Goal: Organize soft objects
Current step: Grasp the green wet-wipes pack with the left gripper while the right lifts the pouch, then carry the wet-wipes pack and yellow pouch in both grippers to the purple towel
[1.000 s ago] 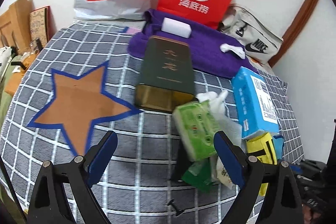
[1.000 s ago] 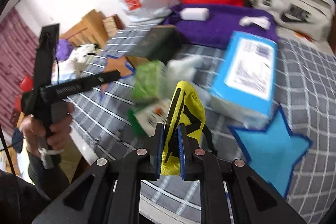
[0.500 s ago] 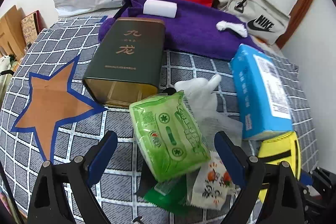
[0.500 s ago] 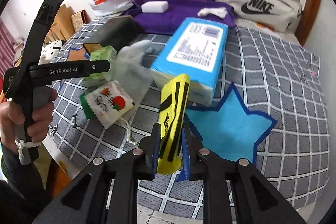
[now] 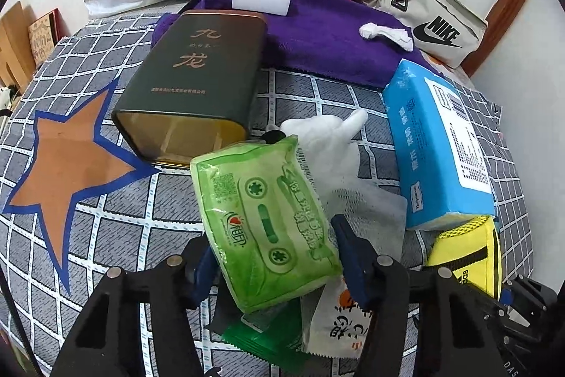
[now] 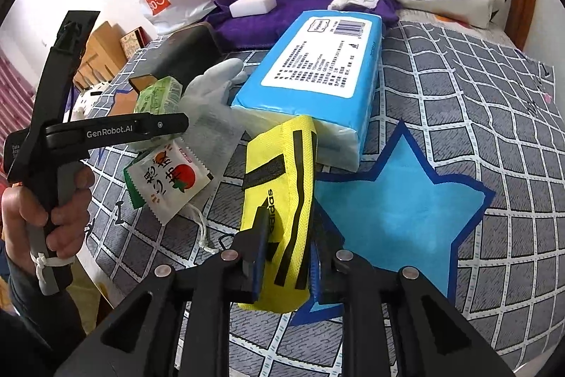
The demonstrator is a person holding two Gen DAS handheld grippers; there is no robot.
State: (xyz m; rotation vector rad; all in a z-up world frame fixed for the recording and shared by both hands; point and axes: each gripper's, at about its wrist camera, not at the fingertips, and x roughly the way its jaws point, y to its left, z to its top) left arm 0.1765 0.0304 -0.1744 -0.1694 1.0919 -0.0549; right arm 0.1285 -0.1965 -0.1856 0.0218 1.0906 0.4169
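Left gripper (image 5: 279, 257): jaws closing around the soft green plastic tissue pack (image 5: 263, 221), directly ahead between them; its long axis runs away along the fingers.
Right gripper (image 6: 286, 257): clamped on the yellow fabric pouch (image 6: 282, 204), at the blue star's (image 6: 399, 211) edge.

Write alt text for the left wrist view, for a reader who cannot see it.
The left hand-held gripper is closing around a green tissue pack on a grey checked cloth. Behind it lie a dark tin, a white glove and a blue tissue pack.

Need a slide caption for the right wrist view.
Right hand-held gripper holds yellow fabric pouch by blue star patch.
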